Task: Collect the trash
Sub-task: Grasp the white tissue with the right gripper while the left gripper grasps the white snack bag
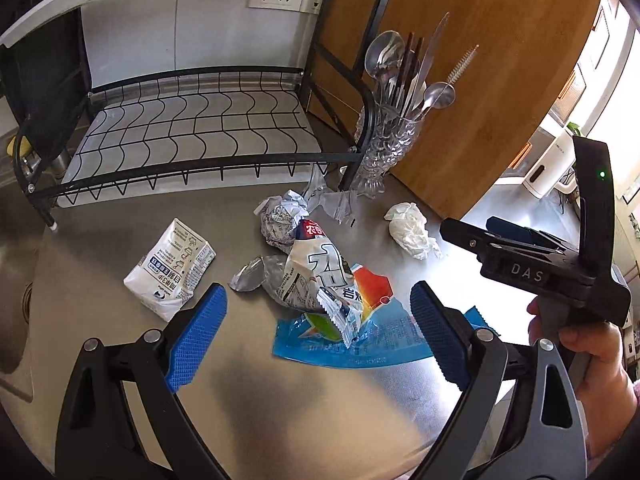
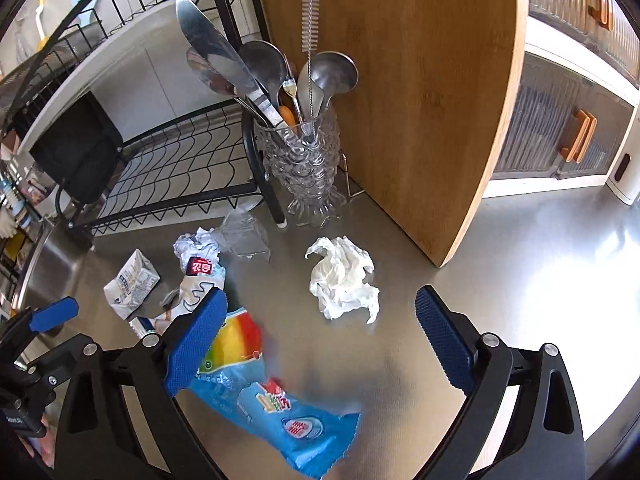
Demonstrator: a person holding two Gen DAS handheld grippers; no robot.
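Note:
Trash lies scattered on a steel counter (image 1: 240,400). It includes a blue snack wrapper (image 1: 360,344) (image 2: 280,412), a crumpled wrapper with a red label (image 1: 316,256) (image 2: 200,276), a flattened white carton (image 1: 172,268) (image 2: 130,284), a crumpled white tissue (image 1: 412,228) (image 2: 344,276) and a clear plastic scrap (image 1: 332,196) (image 2: 244,232). My left gripper (image 1: 316,300) hangs open above the wrapper pile, holding nothing. My right gripper (image 2: 322,300) is open too, just in front of the tissue, with the blue wrapper under its left finger. A hand holds it at the right of the left wrist view.
A black wire dish rack (image 1: 192,128) (image 2: 168,168) stands at the back. Beside it is a glass utensil holder (image 1: 380,148) (image 2: 308,160) full of cutlery. A wooden board (image 1: 480,80) (image 2: 400,80) leans behind it. A sink (image 1: 16,320) lies to the left.

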